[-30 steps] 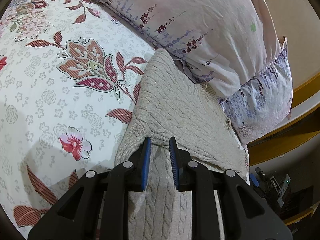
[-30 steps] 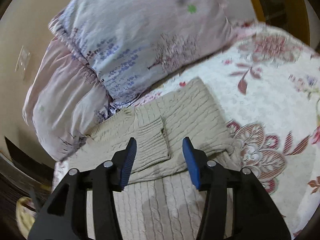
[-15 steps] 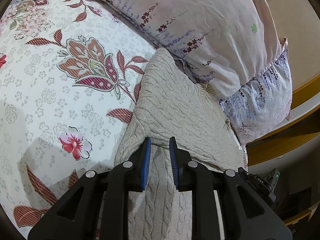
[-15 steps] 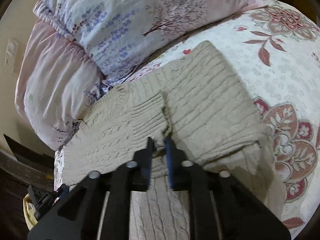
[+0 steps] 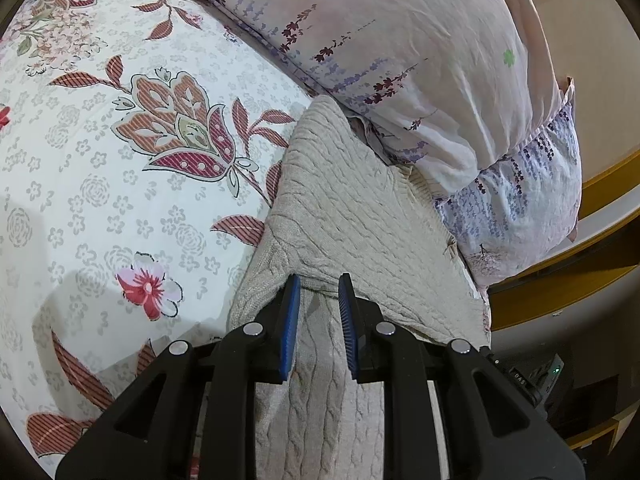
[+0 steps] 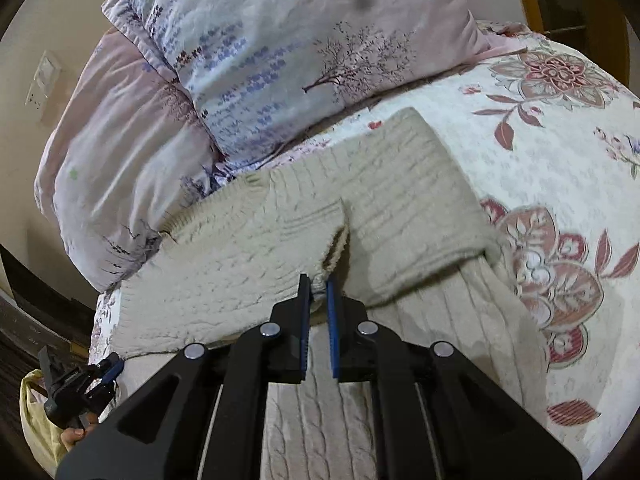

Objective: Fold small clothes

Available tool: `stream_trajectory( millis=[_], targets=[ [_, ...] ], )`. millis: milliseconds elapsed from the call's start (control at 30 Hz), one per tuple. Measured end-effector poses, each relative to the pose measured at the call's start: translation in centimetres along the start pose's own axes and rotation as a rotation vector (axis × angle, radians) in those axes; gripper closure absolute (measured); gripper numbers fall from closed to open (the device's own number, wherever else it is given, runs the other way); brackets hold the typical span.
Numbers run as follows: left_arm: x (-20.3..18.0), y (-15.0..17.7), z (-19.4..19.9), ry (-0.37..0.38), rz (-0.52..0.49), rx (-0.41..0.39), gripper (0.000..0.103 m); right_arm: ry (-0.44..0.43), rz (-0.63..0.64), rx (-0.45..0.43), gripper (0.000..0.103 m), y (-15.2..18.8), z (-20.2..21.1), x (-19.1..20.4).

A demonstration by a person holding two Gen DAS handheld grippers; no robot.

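Observation:
A beige cable-knit sweater [image 5: 352,208] lies partly folded on a floral bedspread [image 5: 120,160], up against the pillows. My left gripper [image 5: 319,300] sits at the near edge of the folded top layer. Its blue pads stand a narrow gap apart and pinch that thick knit edge. In the right wrist view the sweater [image 6: 400,200] shows a folded-in sleeve. My right gripper [image 6: 318,292] is shut on the sleeve's near corner, which lifts a little and shows its underside. The left gripper [image 6: 76,392] shows as a dark shape at the lower left of that view.
Two pale lilac-print pillows [image 6: 280,40] are piled behind the sweater at the head of the bed. A wooden bed frame [image 5: 600,184] and dark floor lie past the bed's edge. A wall switch [image 6: 42,84] is on the beige wall. The bedspread [image 6: 560,140] spreads wide beside the sweater.
My right gripper went from wide open above the sweater to shut on the sleeve corner, coming down and closer to the fabric. The left gripper kept still.

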State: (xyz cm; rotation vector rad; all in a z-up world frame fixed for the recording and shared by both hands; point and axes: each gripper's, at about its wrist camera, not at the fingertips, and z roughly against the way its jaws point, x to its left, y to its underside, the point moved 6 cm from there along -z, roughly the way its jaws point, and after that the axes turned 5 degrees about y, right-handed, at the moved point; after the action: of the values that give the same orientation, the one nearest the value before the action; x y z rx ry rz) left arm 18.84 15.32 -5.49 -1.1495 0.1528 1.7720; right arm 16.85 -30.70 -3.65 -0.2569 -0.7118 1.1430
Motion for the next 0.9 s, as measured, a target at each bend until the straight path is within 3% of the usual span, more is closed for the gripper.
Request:
stream_trajectory(
  millis=[367,500,567,700,900],
  targets=[
    [-1.0,0.8,1.1,-0.011,-0.092,0.014,0.078,0.118,0.109,0.015,0.092,0.3,-0.9,0.6],
    [-1.5,2.0,4.0,-0.028,-0.188,-0.013,0.071,0.1,0.111,-0.004,0.052,0.2,0.8,0.3],
    [-1.2,2.6,5.5,-0.054,-0.23,-0.027,0.059,0.068,0.113,-0.02,0.049,0.3,2.2,-0.3],
    [0.1,4.4,7.6,-0.075,-0.248,-0.002,0.059,0.004,0.096,0.021,0.045,1.3,4.6,-2.3],
    [1.0,8.1,9.2,-0.05,-0.238,0.048,0.059,0.027,0.084,0.073,0.045,4.0,8.5,-6.0]
  ],
)
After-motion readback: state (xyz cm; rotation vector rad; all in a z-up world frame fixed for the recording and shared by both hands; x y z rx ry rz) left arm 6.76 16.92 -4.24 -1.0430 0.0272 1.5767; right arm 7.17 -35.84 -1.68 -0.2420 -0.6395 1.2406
